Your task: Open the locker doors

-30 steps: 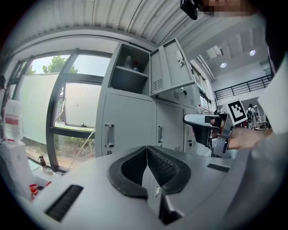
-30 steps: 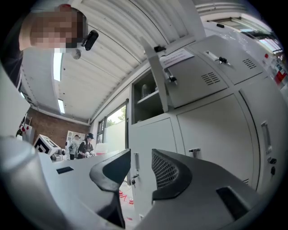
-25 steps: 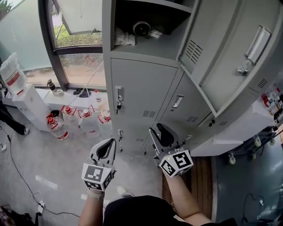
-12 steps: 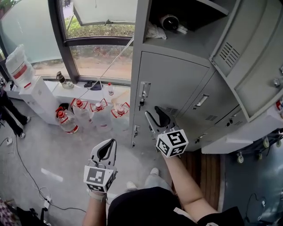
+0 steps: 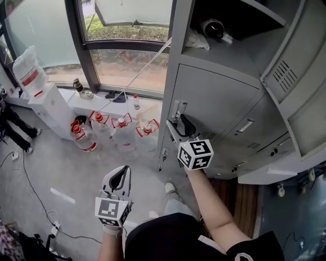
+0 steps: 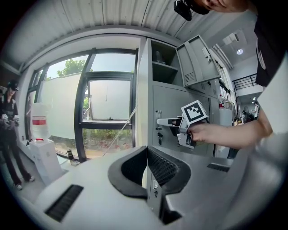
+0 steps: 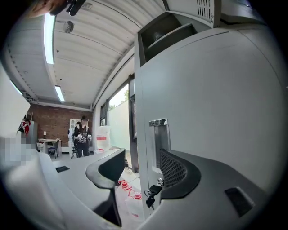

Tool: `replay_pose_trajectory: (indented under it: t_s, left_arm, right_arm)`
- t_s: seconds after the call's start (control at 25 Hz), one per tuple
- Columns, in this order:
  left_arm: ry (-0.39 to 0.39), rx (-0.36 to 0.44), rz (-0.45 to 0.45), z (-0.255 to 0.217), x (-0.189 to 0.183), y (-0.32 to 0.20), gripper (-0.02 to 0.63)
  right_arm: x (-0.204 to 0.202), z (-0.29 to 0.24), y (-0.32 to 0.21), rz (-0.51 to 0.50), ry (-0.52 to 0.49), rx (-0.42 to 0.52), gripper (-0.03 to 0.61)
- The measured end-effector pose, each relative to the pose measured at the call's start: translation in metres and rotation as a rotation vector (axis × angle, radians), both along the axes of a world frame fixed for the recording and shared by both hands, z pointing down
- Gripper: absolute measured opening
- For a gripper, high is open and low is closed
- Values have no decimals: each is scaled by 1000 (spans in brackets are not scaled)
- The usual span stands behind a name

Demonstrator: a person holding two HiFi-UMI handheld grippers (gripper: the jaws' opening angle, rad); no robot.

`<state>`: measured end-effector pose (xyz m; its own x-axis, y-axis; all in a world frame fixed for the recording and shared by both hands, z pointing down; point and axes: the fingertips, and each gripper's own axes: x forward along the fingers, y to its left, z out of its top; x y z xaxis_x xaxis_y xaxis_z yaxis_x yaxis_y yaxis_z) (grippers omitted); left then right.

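A person stands before a bank of grey metal lockers (image 5: 265,148) beside a window (image 5: 127,46) and reaches the right gripper (image 5: 179,124) up to the closed middle door (image 5: 219,99) of the left column. The door is plain painted steel, with a tall recessed handle (image 7: 158,139) set close to its left edge and a dark-headed key (image 7: 150,199) hanging in the lock just below. The gripper's jaws have just been opening and stand well apart. In the right gripper view the handle recess and the door's edge sit in the gap between them, with neither pad pressing on anything. The left gripper (image 5: 121,173) hangs lower, well apart from the lockers and over the grey floor (image 5: 61,168), its jaws closed tip to tip on nothing. Above the closed door the top compartment (image 5: 224,15) stands open, a pale cloth (image 5: 195,40) and a dark round object (image 5: 213,28) on its shelf, and its vented door (image 5: 293,71) is swung out to the right. The neighbouring door (image 5: 254,127) in the next column is shut. Water bottles with red caps (image 5: 119,130) stand on the floor below the window.
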<state>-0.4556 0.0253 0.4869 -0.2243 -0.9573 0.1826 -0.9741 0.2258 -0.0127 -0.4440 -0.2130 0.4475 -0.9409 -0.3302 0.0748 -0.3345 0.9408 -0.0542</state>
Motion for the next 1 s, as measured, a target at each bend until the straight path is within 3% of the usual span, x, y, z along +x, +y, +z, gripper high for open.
replay_pose_trajectory:
  t_s: [0.44,1.0]
  left_arm:
    - [2,-20,-48,5,-18,-2,20]
    - [6,-20,-52,7,-8,5,20]
  right_arm:
    - [-35,1,-8,-6,12,-12,268]
    - [-21,1,8,-14,6,-10,249]
